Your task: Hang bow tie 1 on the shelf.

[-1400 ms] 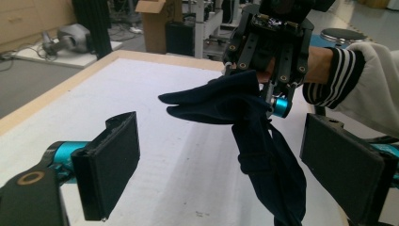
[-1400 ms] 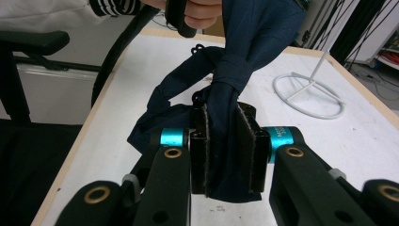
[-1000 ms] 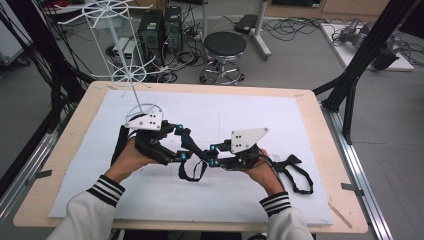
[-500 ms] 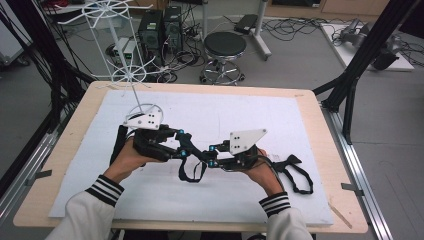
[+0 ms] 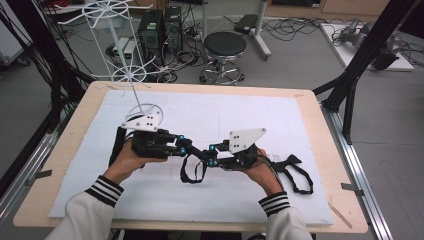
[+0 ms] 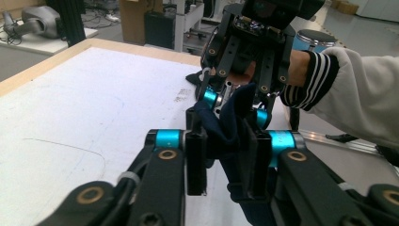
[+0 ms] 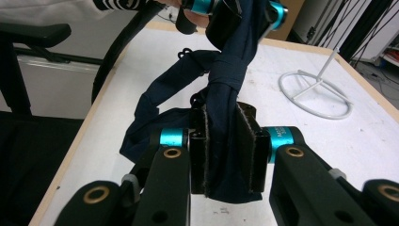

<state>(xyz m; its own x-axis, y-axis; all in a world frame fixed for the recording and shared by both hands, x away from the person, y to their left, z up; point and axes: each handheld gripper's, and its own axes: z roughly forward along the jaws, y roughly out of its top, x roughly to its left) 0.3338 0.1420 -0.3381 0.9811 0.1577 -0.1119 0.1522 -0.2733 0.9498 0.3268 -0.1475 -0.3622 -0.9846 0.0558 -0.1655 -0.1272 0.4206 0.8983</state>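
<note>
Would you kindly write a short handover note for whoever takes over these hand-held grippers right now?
Left hand-held gripper: jaws have just been closing, now clamped on the dark blue cloth.
Right hand-held gripper: shut on the same cloth.
The cloth hangs bunched between the two grippers above the white mat, a loop drooping below. The white wire rack stands at the table's far left. A black strap lies on the mat beside the right hand.
Done: both grips set. Left: probably spreading the cloth or hanging it on the rack.

High view overhead, looking forward-down at the table (image 5: 310, 107), 2 claw-mounted views close-up, facing each other, sharing dark strap (image 6: 226, 125)
</note>
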